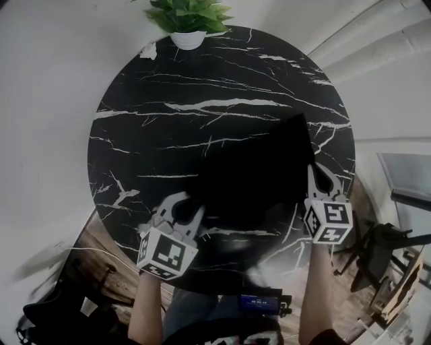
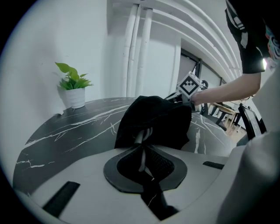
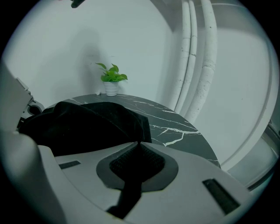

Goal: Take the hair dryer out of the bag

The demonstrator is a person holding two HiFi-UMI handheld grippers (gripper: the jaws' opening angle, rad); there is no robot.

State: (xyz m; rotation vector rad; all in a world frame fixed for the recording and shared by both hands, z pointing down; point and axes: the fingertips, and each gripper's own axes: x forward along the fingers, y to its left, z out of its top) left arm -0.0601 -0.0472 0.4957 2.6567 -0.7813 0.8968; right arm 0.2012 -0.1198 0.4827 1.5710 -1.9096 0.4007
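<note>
Table (image 1: 168, 87): round, black marble with white veins, seen steeply from above.
Bag (image 1: 259, 175): black cloth, slumped on the near-right part of the table, reaching the near edge.
Hair dryer: hidden in all three views.
Left gripper (image 1: 183, 207): at the bag's near-left corner, jaws drawn narrow and pinching the pale drawstring cords (image 2: 142, 144) that run out of the dark fabric.
Right gripper (image 1: 318, 176): at the bag's right edge, jaws pressed together on a fold of the black cloth.
Arms: both bare forearms reach in from the near side, well apart, with the bag between the grippers.
Potted plant (image 1: 188, 17): green leaves in a white pot, on the table's far edge.
</note>
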